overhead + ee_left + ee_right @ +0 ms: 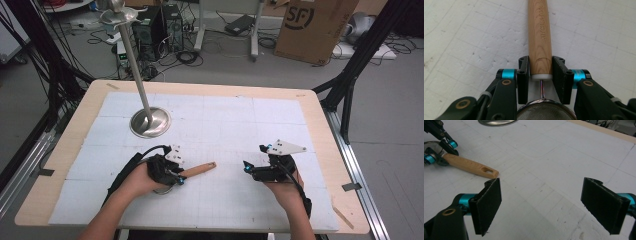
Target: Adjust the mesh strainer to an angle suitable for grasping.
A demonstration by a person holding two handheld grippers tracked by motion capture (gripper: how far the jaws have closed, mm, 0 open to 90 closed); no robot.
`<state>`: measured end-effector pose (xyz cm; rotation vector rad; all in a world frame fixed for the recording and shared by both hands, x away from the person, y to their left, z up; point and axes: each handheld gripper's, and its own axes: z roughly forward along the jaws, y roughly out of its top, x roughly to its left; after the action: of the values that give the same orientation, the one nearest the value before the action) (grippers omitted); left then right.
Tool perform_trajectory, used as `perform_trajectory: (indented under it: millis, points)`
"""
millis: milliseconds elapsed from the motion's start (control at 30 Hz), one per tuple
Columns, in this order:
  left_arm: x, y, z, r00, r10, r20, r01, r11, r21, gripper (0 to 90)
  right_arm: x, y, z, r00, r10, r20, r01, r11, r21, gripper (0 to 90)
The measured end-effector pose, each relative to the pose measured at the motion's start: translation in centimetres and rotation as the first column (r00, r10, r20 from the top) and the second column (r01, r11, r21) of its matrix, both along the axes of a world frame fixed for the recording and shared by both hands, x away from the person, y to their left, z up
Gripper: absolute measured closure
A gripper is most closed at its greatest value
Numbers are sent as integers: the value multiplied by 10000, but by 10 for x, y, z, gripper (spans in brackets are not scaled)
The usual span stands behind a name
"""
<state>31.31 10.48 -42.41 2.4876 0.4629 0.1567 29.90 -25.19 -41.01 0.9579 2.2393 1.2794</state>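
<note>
A small strainer lies on the white mat with its light wooden handle (200,169) pointing right. My left gripper (179,176) is shut on the handle (539,37) near its base, both pads pressing its sides. The wire mesh bowl (545,112) sits just behind the jaws. In the right gripper view the handle (471,166), with a hanging hole at its end, lies on the mat at upper left, with the left gripper (441,152) on it. My right gripper (254,157) rests on the mat to the right of the handle's tip, open (541,205), nothing between its pads.
A metal stand with a round base (150,122) and a tall pole rises at the back left of the mat (225,120). The wooden table edge (325,130) borders the mat. A cardboard box (315,25) and cables lie on the floor beyond.
</note>
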Motion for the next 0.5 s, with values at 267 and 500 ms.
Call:
perform_trajectory:
  millis: [267, 500]
  points:
    - [2, -3, 1, 10000, -24, -69, 26, 9996, 270, 625, 0, 0, -1, 10000, 11, -20, -11, 10000, -19, 159]
    - [6, -6, 1, 9994, -58, -337, 69, 9994, 327, 618, 1, 0, -1, 10000, 22, 12, -22, 10000, -48, 159]
